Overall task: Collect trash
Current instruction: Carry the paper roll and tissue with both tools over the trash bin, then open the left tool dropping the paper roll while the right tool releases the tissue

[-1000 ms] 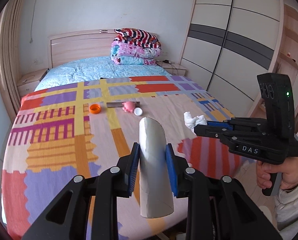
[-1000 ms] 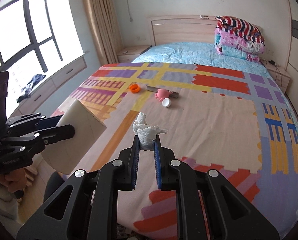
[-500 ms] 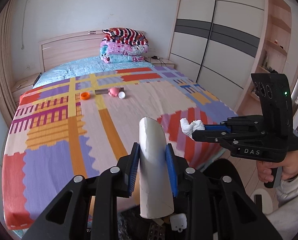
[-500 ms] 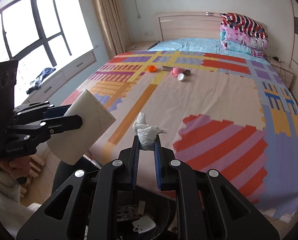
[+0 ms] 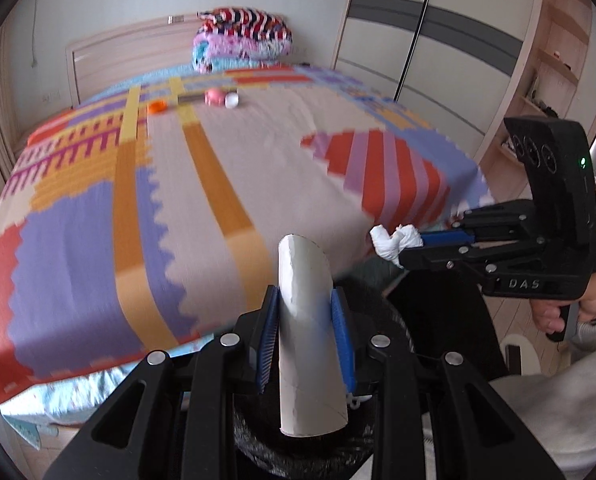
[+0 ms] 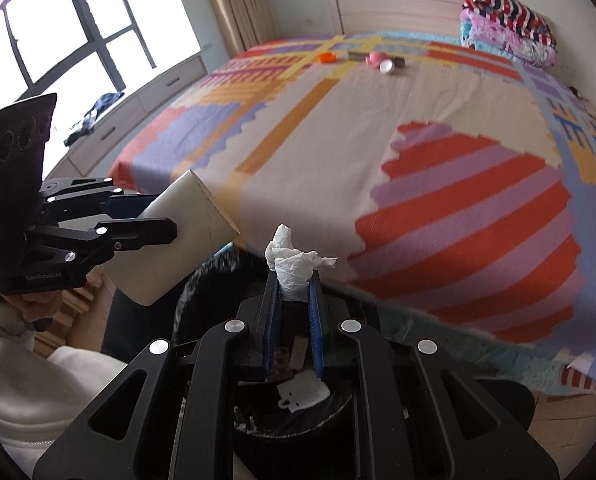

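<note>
My left gripper (image 5: 305, 300) is shut on a grey cardboard tube (image 5: 307, 336), which stands upright between the blue pads; the same cardboard tube (image 6: 178, 248) shows at the left of the right wrist view. My right gripper (image 6: 294, 280) is shut on a crumpled white tissue (image 6: 294, 262); that tissue (image 5: 393, 242) also shows in the left wrist view. Both grippers hang over a black bin with a black liner (image 6: 202, 284), at the foot of the bed. Scraps of paper (image 6: 303, 392) lie inside it. The bin's rim (image 5: 397, 320) curves behind the tube.
A bed with a patchwork cover (image 5: 202, 184) fills the space ahead. Far up it lie an orange cap (image 5: 156, 107), a pink toy (image 5: 214, 97) and a white cap (image 5: 231, 101). Folded quilts (image 5: 242, 36) sit by the headboard. A wardrobe (image 5: 429, 48) stands right, a window (image 6: 70, 32) left.
Both grippers have pulled back from over the bed and sunk toward its foot; the black bin has come into view beneath them. Each still holds its item.
</note>
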`<state>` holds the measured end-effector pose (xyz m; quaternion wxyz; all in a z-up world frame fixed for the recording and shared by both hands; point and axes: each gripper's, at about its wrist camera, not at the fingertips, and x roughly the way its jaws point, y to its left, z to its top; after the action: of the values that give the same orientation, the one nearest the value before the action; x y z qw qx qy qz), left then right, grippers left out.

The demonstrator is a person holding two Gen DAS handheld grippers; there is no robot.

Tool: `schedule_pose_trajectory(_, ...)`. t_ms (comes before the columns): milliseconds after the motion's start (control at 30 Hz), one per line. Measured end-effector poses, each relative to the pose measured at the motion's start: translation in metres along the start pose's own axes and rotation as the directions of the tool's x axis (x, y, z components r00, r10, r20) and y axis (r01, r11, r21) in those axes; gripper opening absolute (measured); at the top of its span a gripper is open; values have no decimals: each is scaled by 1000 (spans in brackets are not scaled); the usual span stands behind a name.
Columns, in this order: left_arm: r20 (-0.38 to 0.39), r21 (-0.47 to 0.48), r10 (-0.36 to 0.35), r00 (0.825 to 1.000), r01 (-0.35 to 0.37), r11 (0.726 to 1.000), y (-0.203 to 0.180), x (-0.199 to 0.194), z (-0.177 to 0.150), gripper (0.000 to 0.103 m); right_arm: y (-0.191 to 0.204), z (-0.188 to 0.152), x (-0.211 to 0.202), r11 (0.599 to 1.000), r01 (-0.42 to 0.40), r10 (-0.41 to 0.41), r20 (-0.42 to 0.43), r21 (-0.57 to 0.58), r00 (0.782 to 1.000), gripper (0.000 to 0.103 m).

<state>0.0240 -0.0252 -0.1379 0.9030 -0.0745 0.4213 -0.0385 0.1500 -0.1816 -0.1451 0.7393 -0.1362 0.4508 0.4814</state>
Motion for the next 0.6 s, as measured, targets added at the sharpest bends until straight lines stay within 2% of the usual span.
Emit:
schedule_pose_trajectory(100, -47, -3, 17, 999, -17, 1000, 3, 17, -14, 26, -1, -9, 12, 1000, -6, 6, -38, 7, 999, 15)
schedule_pose_trajectory(333, -148, -34, 4, 989, -9, 999, 9, 56, -39, 26, -3, -33, 45, 999, -24, 28, -141, 32, 990, 15)
schedule_pose_trajectory(600, -254, -22, 18, 967, -24, 999, 6, 92, -64, 26, -5, -50, 76, 1000, -11, 17, -235, 28, 972, 15)
